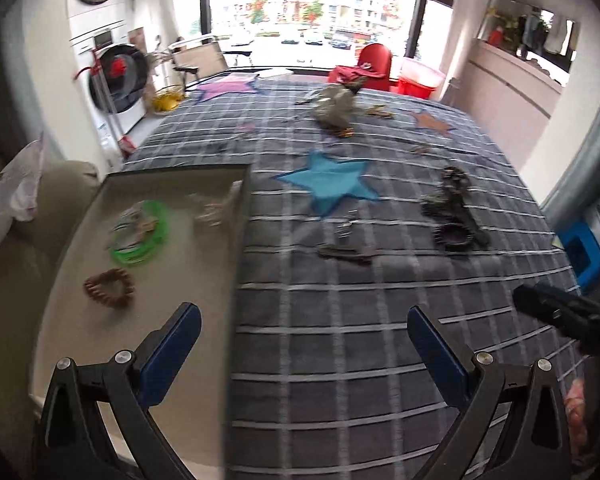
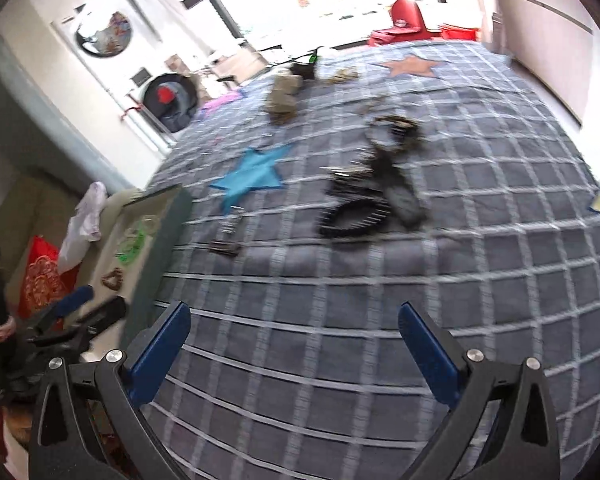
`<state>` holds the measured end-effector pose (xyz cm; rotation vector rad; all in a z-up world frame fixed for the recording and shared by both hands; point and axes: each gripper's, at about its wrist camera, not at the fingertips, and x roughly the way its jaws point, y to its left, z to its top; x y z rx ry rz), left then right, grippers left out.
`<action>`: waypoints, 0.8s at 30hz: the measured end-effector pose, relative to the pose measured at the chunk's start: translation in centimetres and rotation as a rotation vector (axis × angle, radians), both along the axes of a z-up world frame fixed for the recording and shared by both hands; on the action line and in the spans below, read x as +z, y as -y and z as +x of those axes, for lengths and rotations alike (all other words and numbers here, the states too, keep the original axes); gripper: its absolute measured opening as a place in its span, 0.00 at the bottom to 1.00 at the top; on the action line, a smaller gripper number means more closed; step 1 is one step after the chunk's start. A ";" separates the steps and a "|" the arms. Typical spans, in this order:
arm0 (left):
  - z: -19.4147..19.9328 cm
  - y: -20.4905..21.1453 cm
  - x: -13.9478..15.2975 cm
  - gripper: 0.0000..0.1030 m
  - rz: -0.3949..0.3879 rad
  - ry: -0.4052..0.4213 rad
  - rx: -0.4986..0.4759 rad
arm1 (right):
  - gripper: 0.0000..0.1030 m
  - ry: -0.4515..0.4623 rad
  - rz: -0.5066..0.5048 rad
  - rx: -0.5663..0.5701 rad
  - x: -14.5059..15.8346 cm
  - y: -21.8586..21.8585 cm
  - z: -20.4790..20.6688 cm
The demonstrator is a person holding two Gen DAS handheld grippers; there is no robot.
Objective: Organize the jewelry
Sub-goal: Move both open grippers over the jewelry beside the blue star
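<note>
**A:** Since the tray sits far left, start there: the green bangles lie in its middle, a brown beaded bracelet nearer the camera, and a pale blurred piece by its right wall.

**B:** Yep, and right of the tray it's all checked bedspread. A blue star patch, small dark clips just below it, then a black jewelry pile further right, well apart from the tray.

**A:** What about the grippers?

**B:** The left hand-held gripper hangs over the tray's right edge, fingers spread wide, nothing between them. The right hand-held gripper is over bare bedspread, also wide apart and empty, with the black pile ahead of it. Pretty blurry shot tbh.
</note>
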<state>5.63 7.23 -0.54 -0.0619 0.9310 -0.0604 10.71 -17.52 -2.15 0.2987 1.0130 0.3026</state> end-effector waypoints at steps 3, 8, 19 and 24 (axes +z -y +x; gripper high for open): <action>0.8 1.7 -0.4 1.00 0.008 -0.015 -0.017 | 1.00 -0.017 -0.018 -0.046 -0.7 2.2 -0.1; 2.3 3.5 -1.6 1.00 0.004 -0.042 -0.024 | 1.00 -0.023 -0.050 -0.090 -1.4 4.7 0.1; 6.5 3.9 -2.5 1.00 0.032 -0.059 0.017 | 1.00 0.006 -0.100 -0.103 -1.1 5.7 4.5; 8.6 3.6 -2.7 0.95 0.048 -0.058 0.014 | 1.00 0.016 -0.126 -0.097 -0.8 5.4 7.5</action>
